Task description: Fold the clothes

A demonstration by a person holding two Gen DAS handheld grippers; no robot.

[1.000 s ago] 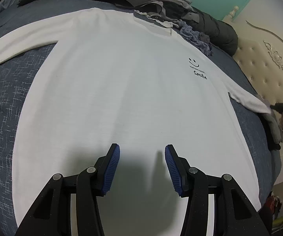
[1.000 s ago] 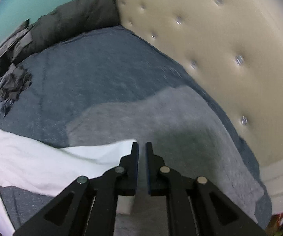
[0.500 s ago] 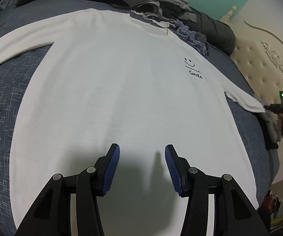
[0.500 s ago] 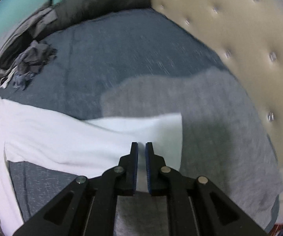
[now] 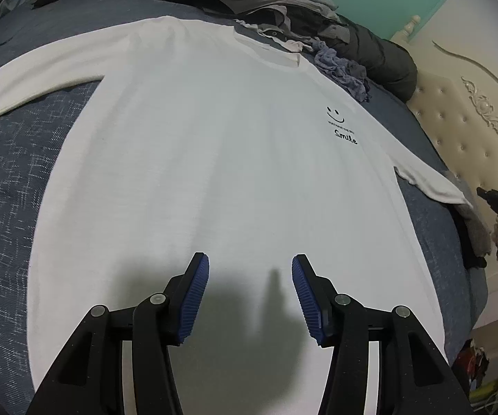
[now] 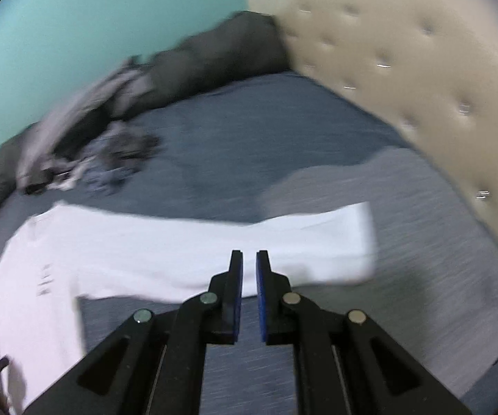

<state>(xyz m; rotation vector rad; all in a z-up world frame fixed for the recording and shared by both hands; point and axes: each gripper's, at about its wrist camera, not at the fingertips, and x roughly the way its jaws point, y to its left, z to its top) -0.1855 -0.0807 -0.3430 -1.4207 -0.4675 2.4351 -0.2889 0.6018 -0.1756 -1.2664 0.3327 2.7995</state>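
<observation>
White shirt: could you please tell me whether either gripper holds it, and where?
Nothing is held: the left gripper is open above the shirt, the right gripper shut and empty near its sleeve.

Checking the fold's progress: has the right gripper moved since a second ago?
Yes. The right gripper has pulled back from the tufted headboard; the whole white sleeve now lies ahead.

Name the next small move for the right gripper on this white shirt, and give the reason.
Probably open the right gripper and lower it onto the sleeve. Its jaws are shut with nothing between them, and the sleeve lies stretched out flat on the bed, unfolded. The white shirt is spread flat, so folding the sleeve in seems due.
</observation>
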